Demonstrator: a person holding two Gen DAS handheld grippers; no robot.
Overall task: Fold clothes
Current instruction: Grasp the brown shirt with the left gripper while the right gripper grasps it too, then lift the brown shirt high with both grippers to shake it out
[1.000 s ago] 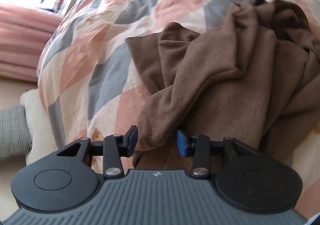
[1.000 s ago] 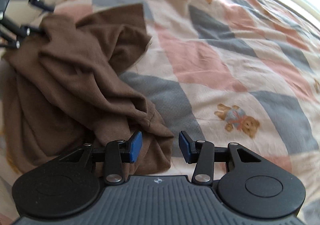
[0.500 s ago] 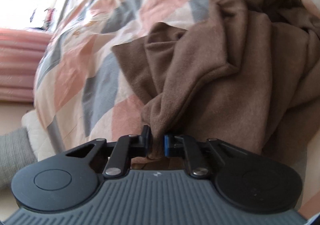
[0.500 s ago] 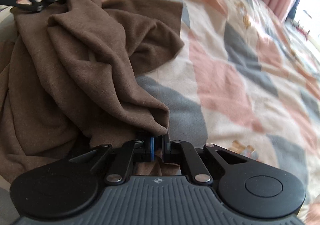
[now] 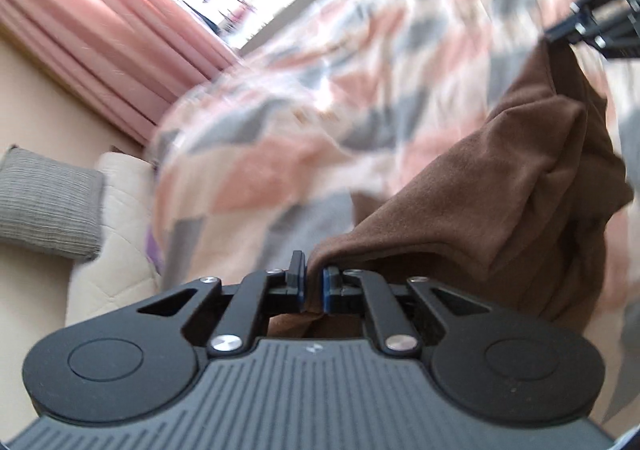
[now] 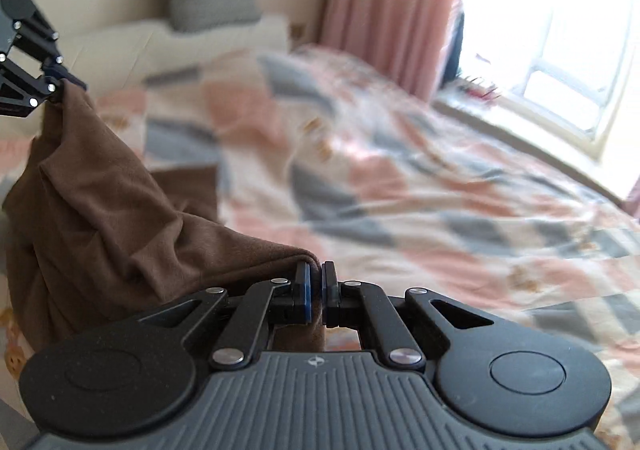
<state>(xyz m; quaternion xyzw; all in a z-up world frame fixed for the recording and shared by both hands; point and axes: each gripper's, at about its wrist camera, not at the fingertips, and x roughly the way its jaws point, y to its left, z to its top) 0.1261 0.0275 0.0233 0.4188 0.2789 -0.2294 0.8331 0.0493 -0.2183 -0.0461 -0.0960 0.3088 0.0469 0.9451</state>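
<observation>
While pinched shut on brown garment (image 5: 500, 202) edges, left gripper (image 5: 314, 286) and right gripper (image 6: 316, 292) (thin bites) risk slipping under sagging weight.

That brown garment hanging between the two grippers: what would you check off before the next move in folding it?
1. Left gripper has cloth: ok, its jaws are shut on an edge of the brown garment.
2. Right gripper has cloth: ok, its jaws are shut on another edge.
3. Garment off the patchwork bedspread: cannot tell, the lower part hangs out of view.
4. Cloth spread flat between the grips: not ok, it sags in deep creases and bunches.
5. Which parts of the garment are pinched: cannot tell, no collar, sleeve or hem is clear.
6. Bedspread free beside the garment for laying down: ok, open quilt shows in the right wrist view.
</observation>
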